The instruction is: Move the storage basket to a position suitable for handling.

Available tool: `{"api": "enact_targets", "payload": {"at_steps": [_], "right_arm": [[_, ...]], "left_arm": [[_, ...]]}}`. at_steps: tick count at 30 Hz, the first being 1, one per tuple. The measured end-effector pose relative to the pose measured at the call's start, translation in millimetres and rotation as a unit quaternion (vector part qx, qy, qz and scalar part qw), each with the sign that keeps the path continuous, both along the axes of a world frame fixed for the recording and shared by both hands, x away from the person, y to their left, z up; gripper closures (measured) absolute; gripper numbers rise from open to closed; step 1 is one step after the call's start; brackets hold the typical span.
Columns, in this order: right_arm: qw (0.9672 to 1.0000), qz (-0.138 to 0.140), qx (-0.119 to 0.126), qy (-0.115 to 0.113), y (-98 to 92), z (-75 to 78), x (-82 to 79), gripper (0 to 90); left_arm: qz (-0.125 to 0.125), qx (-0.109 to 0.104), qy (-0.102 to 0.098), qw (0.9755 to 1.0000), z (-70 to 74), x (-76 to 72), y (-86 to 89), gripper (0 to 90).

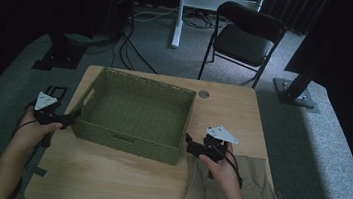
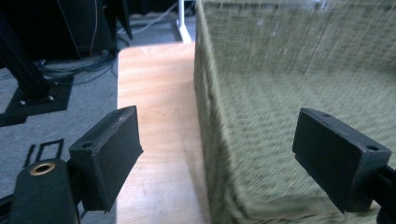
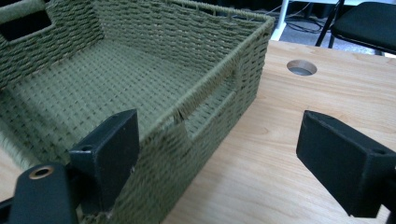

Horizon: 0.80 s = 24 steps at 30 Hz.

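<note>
Green woven basket (image 1: pixel 135 115): centre of wooden tabletop (image 1: pixel 120 173), empty, cut-out handles at short ends.
Left tongs (image 1: pixel 69 117): at basket's left wall, jaws wide apart, straddling that wall, nothing gripped.
Right tongs (image 1: pixel 190 145): at basket's near right corner, jaws released, straddling wall.
Khaki cloth (image 1: pixel 250 186): flat on tabletop, near right, under right hand (image 1: pixel 217 167).
Cable hole (image 1: pixel 204 93): beyond basket's far right corner.

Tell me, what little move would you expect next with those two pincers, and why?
Probably both close on the basket. The left gripper is open with the basket's left wall between its jaws; the right gripper is open with the right wall's cut-out handle between its jaws. Nothing is gripped yet, so clamping both sides looks likeliest before any lift or slide.
</note>
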State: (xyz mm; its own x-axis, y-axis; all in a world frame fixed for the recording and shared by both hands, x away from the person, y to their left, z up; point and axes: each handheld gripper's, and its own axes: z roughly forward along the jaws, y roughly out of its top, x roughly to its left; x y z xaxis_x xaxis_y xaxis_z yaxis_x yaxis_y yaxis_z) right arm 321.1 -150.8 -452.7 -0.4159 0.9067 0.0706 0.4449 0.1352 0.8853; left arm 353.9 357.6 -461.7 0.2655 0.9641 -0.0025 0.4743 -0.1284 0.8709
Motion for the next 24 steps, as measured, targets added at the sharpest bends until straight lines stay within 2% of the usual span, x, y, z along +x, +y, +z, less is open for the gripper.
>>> {"api": "enact_targets", "payload": {"at_steps": [2,3,5,7,8,9,11,14,15,17,18,20,21,22,23,24], "right_arm": [[1.0000,-0.003,0.002,-0.001,2.0,-0.6,1.2,12.7],[0.9999,-0.007,0.008,-0.001,6.5,-1.9,3.5,13.1],[0.9999,-0.006,0.014,0.001,11.7,-3.6,6.4,13.6],[0.9998,-0.007,0.016,0.005,17.6,-6.0,9.4,15.2],[0.9998,-0.007,0.016,0.005,17.6,-6.0,9.4,15.2],[0.9998,-0.005,0.016,0.010,23.5,-9.0,12.1,22.3],[0.9996,-0.007,0.022,0.017,28.7,-12.2,15.2,24.0],[0.9995,-0.012,0.020,0.020,33.6,-15.5,17.7,28.1],[0.9995,-0.014,0.018,0.021,37.9,-18.6,19.7,30.1],[0.9995,-0.016,0.019,0.021,41.6,-21.4,20.5,33.0],[0.9995,-0.015,0.018,0.021,43.0,-23.2,21.0,34.6],[0.9996,-0.020,0.008,0.017,45.8,-27.5,22.3,38.9],[0.9992,-0.021,0.020,0.028,46.2,-29.8,23.2,42.9],[0.9977,-0.019,0.039,0.052,45.6,-32.0,24.1,44.8],[0.9972,-0.021,0.051,0.049,44.8,-33.0,24.2,43.8],[0.9972,-0.025,0.053,0.046,44.8,-33.6,23.7,44.7]], "left_arm": [[-0.001,-0.003,0.002,1.0000,-1.3,1.3,0.5,15.7],[0.002,-0.014,0.009,0.9999,-4.1,4.4,1.2,15.8],[0.007,-0.014,0.011,0.9998,-5.8,7.5,1.4,16.3],[0.013,-0.028,0.012,0.9995,-7.5,11.1,0.9,16.4],[0.013,-0.028,0.012,0.9995,-7.5,11.1,0.9,16.8],[0.023,-0.020,0.013,0.9995,-9.4,14.0,0.0,18.3],[0.031,-0.012,0.012,0.9994,-11.1,16.5,-1.8,19.8],[0.032,-0.014,0.009,0.9994,-12.2,18.0,-3.6,22.0],[0.039,-0.007,-0.001,0.9992,-14.4,20.4,-6.9,28.8],[0.040,-0.010,-0.001,0.9991,-14.5,20.3,-6.9,30.8],[0.040,-0.029,0.004,0.9988,-15.5,19.6,-6.3,34.7],[0.043,-0.042,0.008,0.9982,-16.0,18.8,-7.0,39.7],[0.044,-0.047,0.013,0.9979,-15.6,18.6,-7.8,44.5],[0.044,-0.043,0.012,0.9980,-15.4,18.4,-8.8,47.6],[0.042,-0.045,0.015,0.9980,-14.9,18.2,-10.0,50.0],[0.043,-0.049,0.022,0.9976,-14.7,18.2,-11.7,57.2]]}}
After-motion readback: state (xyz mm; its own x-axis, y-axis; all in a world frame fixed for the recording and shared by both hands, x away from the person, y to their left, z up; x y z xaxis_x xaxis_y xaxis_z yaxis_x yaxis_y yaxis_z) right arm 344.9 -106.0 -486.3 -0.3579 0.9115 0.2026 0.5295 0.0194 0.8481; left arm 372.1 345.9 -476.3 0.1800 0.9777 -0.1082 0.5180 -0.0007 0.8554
